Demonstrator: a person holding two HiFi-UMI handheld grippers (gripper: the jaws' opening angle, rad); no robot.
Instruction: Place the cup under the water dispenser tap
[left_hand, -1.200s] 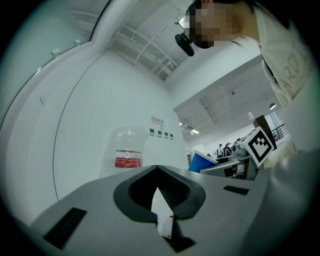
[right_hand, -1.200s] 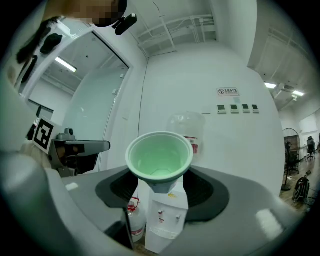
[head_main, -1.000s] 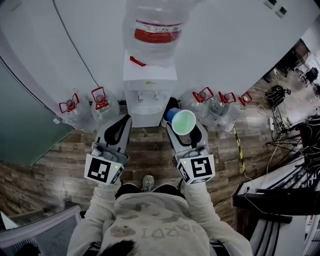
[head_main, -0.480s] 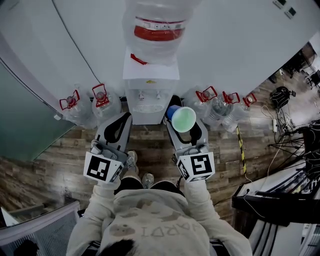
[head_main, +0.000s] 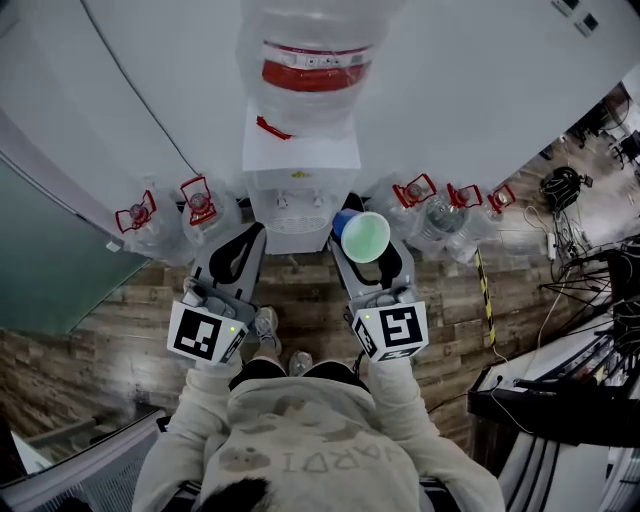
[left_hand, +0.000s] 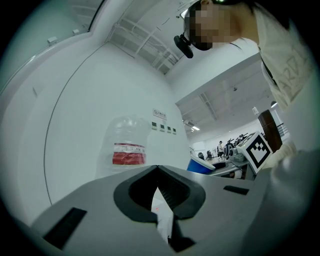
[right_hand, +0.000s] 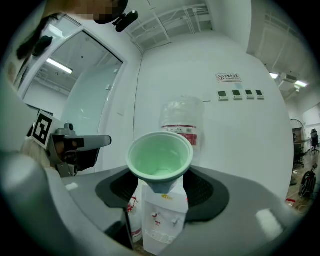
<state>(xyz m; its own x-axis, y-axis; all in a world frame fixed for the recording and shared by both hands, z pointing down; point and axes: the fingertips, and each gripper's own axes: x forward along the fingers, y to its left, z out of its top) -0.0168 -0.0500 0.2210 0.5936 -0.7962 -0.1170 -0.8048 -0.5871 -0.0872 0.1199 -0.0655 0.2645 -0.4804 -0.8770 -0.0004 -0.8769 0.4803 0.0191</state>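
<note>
Both grippers have crept closer to the white floor-standing water dispenser (head_main: 300, 160) with the clear upturned bottle (head_main: 312, 60) on top, and the dispenser now sits a little nearer. The right gripper (head_main: 368, 250) pinches the pale green plastic cup with the blue outside (head_main: 366, 237) low on its tapered body, one jaw on each side. It holds the cup off the floor, just in front of the dispenser's right front corner. The cup stands upright, long axis vertical, mouth up and empty. From the cup, the two small taps (head_main: 300, 202) lie ahead and toward the dispenser's middle; seen from the right gripper they sit lower than the cup's base. By my reckoning the cup must travel inward and down. The left gripper (head_main: 255, 235), level with the dispenser's left front corner, has its jaws pressed together on nothing.
</note>
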